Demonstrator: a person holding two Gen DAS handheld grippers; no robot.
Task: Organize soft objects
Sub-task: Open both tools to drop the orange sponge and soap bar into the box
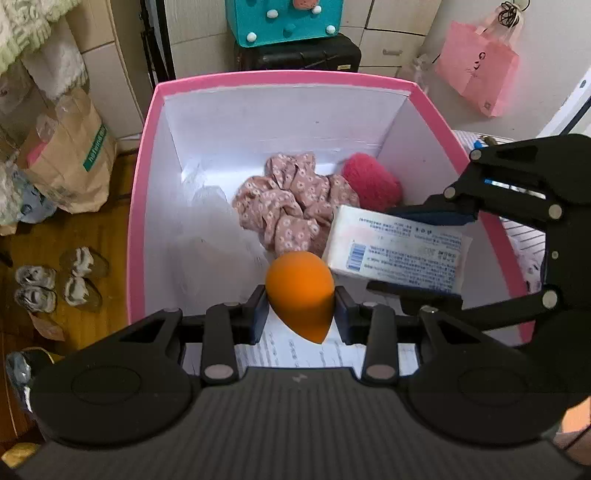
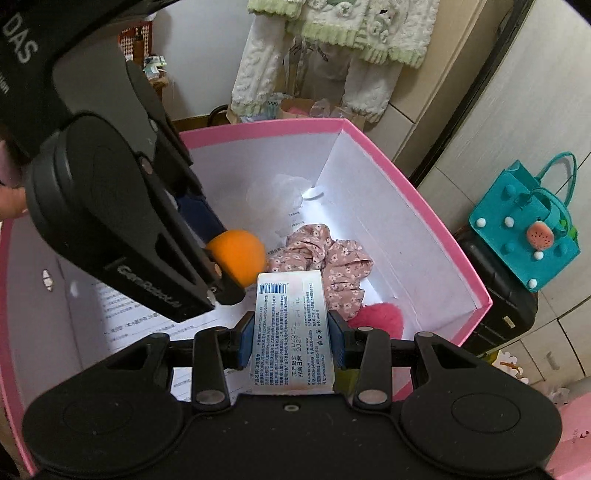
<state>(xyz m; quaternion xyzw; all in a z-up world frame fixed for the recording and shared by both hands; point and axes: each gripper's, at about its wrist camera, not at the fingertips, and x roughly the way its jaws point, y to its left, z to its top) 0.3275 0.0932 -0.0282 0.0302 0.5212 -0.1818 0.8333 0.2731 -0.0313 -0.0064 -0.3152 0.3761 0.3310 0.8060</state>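
Note:
Both grippers hang over a pink-rimmed white box. My left gripper is shut on an orange teardrop sponge, pads pressing both its sides. My right gripper is shut on a white tissue pack with blue print and a barcode. On the box floor lie a pink floral scrunchie, a fuzzy red puff and a crumpled clear plastic bag.
A printed paper sheet lies on the box floor. On the wooden floor to the left are a paper bag and small shoes. A teal felt bag sits on a black suitcase; a pink bag hangs on the wall.

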